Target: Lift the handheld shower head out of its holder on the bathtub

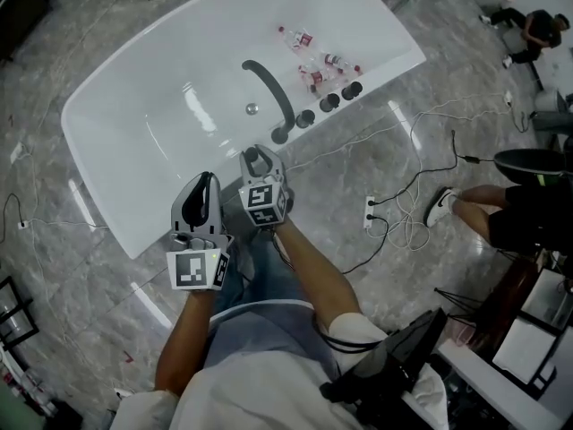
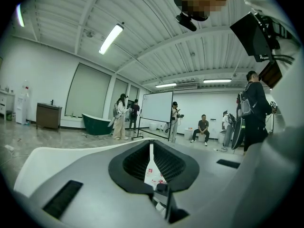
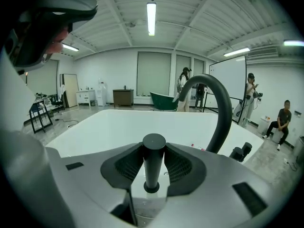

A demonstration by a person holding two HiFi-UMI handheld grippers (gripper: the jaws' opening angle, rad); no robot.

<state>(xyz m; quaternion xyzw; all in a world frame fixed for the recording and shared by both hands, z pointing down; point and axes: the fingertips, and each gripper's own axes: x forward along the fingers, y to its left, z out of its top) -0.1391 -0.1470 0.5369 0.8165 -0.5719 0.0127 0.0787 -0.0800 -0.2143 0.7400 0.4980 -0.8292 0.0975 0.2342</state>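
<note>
The shower head (image 3: pixel 153 167) is standing upright — long axis vertical — between half-parted fingers of the right gripper (image 3: pixel 154 148); the left gripper (image 2: pixel 151 148) is holding its fingers together.

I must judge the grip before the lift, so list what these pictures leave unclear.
- The holder of the shower head: head view, the right gripper covers it; right gripper view, only a dark base ring shows.
- Pads pressing the shower head or just flanking it: right gripper view, black on black, cannot tell.
- Labels on the bottles in the bathtub: head view, too small.
</note>
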